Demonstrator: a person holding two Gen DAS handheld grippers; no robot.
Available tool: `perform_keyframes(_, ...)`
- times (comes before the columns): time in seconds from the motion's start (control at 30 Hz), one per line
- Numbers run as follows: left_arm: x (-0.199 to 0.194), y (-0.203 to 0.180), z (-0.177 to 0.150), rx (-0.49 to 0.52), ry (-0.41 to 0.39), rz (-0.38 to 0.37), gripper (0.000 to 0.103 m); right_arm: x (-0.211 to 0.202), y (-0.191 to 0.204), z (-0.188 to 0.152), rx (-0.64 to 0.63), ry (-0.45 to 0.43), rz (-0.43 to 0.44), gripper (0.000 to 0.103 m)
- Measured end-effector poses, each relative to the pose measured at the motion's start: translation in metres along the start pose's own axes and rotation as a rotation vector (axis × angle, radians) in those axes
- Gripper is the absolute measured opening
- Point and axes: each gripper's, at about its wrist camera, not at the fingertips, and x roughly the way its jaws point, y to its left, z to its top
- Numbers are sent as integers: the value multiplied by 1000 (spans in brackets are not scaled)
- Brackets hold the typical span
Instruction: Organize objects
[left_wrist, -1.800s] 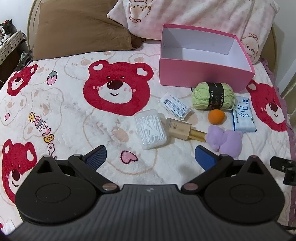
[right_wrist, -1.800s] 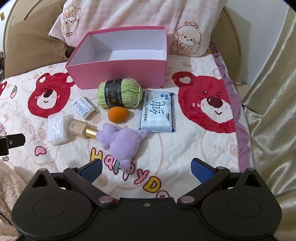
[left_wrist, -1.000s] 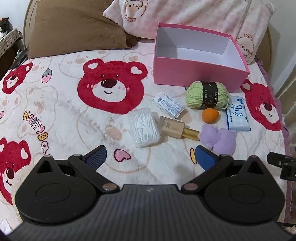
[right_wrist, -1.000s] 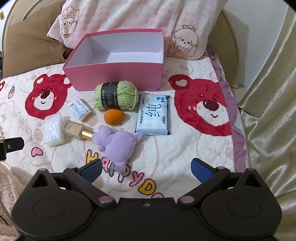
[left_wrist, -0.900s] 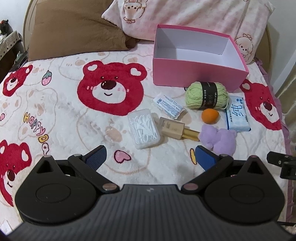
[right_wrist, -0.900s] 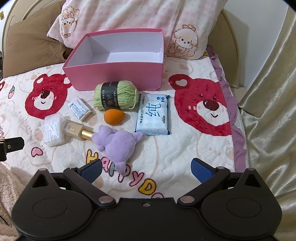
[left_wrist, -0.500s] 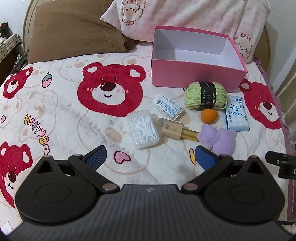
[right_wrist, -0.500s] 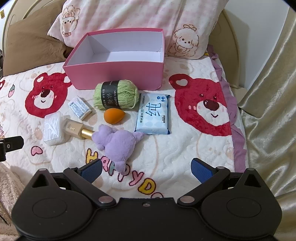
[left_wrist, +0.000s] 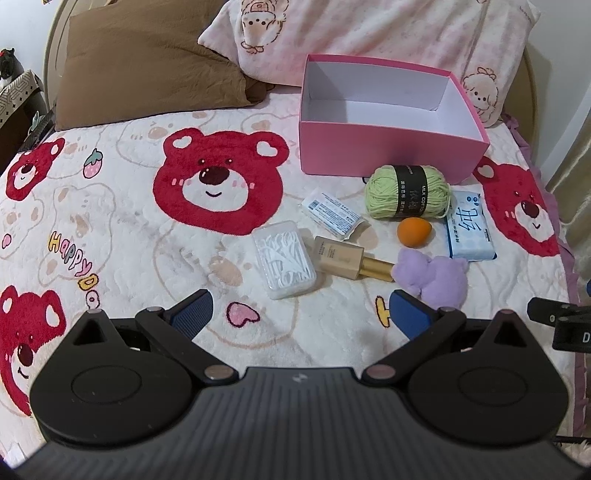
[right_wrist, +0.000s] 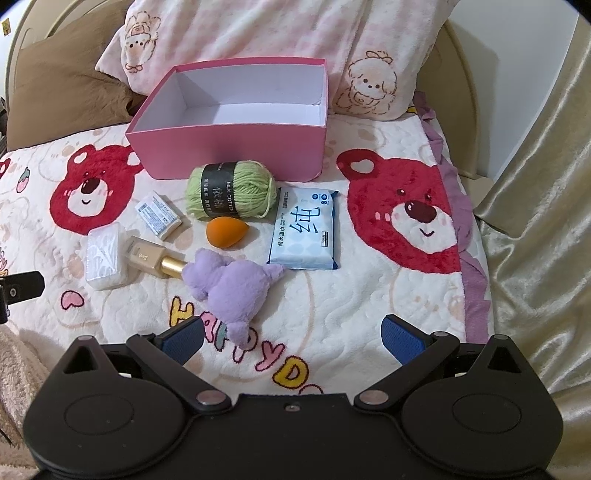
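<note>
An empty pink box (left_wrist: 384, 155) (right_wrist: 236, 151) stands on the bed. In front of it lie a green yarn ball (left_wrist: 408, 192) (right_wrist: 231, 194), an orange sponge egg (left_wrist: 413, 232) (right_wrist: 226, 231), a blue wet-wipes pack (left_wrist: 468, 227) (right_wrist: 304, 232), a small white packet (left_wrist: 332, 212) (right_wrist: 158, 213), a clear floss-pick box (left_wrist: 284, 264) (right_wrist: 105, 256), a beige foundation bottle (left_wrist: 349, 258) (right_wrist: 153, 256) and a purple plush toy (left_wrist: 434, 277) (right_wrist: 232, 288). My left gripper (left_wrist: 299, 308) is open, near the floss box. My right gripper (right_wrist: 293, 338) is open, just in front of the plush.
A brown pillow (left_wrist: 147, 62) and a pink patterned pillow (left_wrist: 369, 33) lie behind the box. A beige curtain (right_wrist: 535, 221) hangs past the bed's right edge. A dark nightstand (left_wrist: 14, 107) stands at the far left.
Both grippers have drifted slightly over the bed; the objects look a little shifted in view. Nothing was picked up or moved, and both stay open.
</note>
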Motion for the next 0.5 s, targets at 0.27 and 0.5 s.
perform_keyframes(0.27, -3, -2, 1, -6, -3, -12, 103, -1, 1, 1, -5, -1, 1, 103)
perform_keyframes(0.5, -12, -7, 25, 48, -20, -54, 103, -8, 4, 12, -59, -61, 74, 103)
